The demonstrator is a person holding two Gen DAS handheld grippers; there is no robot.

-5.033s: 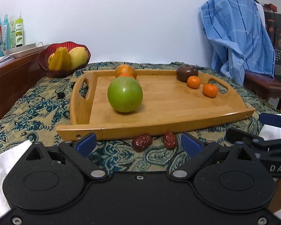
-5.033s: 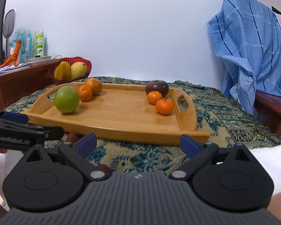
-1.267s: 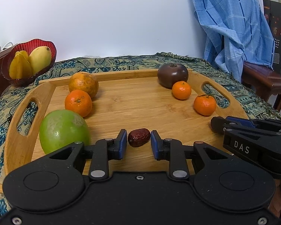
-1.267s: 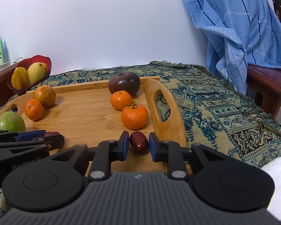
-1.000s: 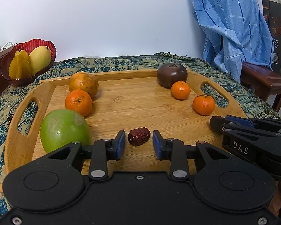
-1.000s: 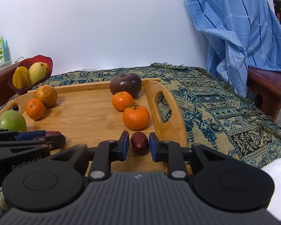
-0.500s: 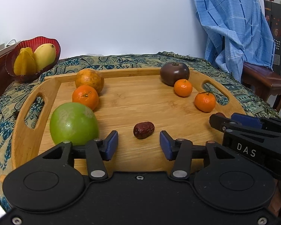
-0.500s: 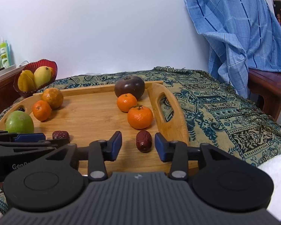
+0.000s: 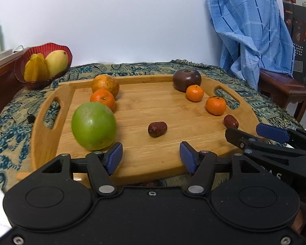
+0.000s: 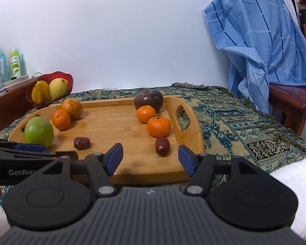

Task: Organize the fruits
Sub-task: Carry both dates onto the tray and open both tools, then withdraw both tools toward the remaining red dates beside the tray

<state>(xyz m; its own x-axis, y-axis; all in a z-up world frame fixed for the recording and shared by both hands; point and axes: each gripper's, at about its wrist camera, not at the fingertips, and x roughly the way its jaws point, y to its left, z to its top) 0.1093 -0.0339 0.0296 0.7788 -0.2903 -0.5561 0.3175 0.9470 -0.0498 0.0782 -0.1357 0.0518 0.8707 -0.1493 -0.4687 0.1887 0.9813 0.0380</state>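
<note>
Two red dates lie on the wooden tray, and both tools hang just off its near edge with nothing between their pads.

From the left wrist view, the left gripper has its jaws spread wide and empty. The left date rests apart from them at 12 o'clock, on bare wood in the middle of the tray. At 10 o'clock sits the green fruit, with an orange and a larger mottled orange lined up behind it. A dark purple fruit and two mandarins form a second line at 1 o'clock, ending in the right date. The lines suggest sorting by side, largest at the back. A red bowl of yellow fruit stands off the tray at 10 o'clock, on the patterned cloth covering the bench. A dark shape shows below the tray's front edge; what it is I cannot tell.

From the right wrist view, the right gripper is likewise wide open and empty. The right date lies just past it at 12 o'clock, beside the nearest mandarin and the tray's right handle, extending that row. The left date lies at 10 o'clock, near the green fruit, though not yet in line with it.
</note>
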